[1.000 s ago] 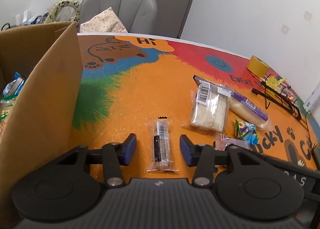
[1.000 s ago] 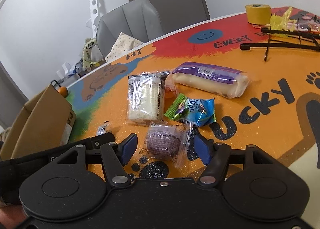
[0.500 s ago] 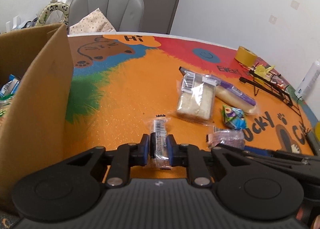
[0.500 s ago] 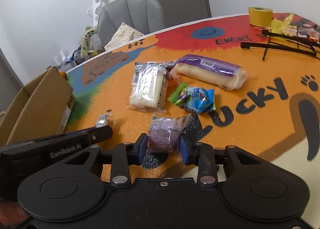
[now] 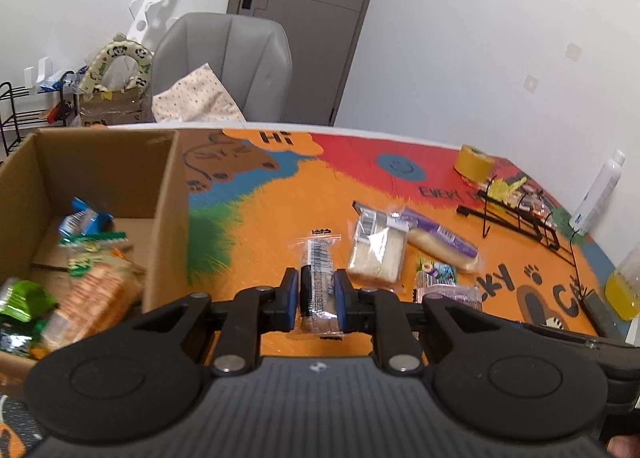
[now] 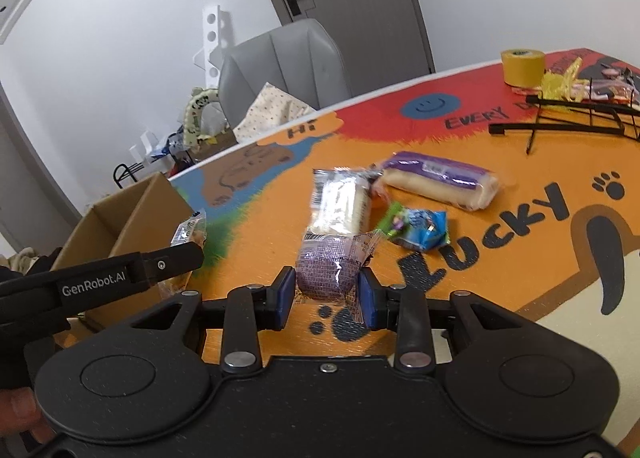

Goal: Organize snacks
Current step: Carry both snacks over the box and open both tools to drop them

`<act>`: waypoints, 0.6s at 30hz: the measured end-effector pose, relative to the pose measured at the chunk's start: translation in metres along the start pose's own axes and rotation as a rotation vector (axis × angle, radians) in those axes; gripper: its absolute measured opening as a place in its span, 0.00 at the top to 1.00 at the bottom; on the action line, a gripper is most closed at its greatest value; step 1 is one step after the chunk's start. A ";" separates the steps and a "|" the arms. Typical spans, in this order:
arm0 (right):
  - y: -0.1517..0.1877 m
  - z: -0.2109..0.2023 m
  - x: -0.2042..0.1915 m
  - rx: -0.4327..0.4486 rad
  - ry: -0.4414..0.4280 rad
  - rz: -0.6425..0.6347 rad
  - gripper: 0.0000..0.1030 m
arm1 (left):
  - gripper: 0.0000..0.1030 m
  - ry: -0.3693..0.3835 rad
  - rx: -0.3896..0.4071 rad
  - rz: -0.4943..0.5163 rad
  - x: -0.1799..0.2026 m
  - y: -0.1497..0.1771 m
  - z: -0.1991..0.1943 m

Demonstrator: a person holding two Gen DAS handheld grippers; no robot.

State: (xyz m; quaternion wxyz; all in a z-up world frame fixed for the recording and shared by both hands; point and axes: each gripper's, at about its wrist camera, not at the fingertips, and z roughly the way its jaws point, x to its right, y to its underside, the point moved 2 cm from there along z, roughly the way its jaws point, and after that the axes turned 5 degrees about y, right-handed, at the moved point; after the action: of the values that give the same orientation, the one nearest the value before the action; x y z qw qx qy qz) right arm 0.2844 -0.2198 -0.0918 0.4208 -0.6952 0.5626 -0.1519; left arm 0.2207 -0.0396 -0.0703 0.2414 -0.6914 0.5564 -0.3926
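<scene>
My left gripper (image 5: 317, 300) is shut on a clear-wrapped dark snack bar (image 5: 318, 278) and holds it above the table, right of the cardboard box (image 5: 160, 218). My right gripper (image 6: 326, 294) is shut on a purple wrapped snack (image 6: 334, 272), lifted off the table. On the table lie a white sandwich pack (image 6: 340, 202), a purple-wrapped bread roll (image 6: 440, 180) and a blue-green candy bag (image 6: 416, 226). The left gripper and its bar (image 6: 188, 232) show at the left of the right wrist view.
The box holds several snack packs (image 5: 80, 278). A black wire rack (image 5: 520, 214), a yellow tape roll (image 5: 476, 164), a white bottle (image 5: 596, 194) and a glass of yellow liquid (image 5: 624, 290) stand at the right. A grey chair (image 5: 224, 66) is behind the table.
Both grippers closed on their snacks and lifted them off the table. The left one rose until the inside of the box came into view.
</scene>
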 end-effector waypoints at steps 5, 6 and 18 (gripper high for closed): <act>-0.002 -0.004 -0.010 0.006 -0.017 -0.008 0.69 | 0.83 -0.011 0.021 -0.018 -0.008 -0.006 -0.014; -0.002 -0.005 -0.012 0.008 -0.022 -0.008 0.69 | 0.83 -0.012 0.023 -0.022 -0.010 -0.007 -0.016; -0.008 -0.001 -0.045 0.021 -0.103 -0.020 0.69 | 0.83 -0.058 0.074 -0.036 -0.035 -0.016 -0.051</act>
State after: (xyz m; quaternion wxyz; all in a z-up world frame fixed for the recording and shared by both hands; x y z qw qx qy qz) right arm 0.2743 -0.1790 -0.0735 0.4549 -0.7033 0.5315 -0.1259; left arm 0.1865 0.0032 -0.0379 0.2757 -0.7031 0.5218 -0.3967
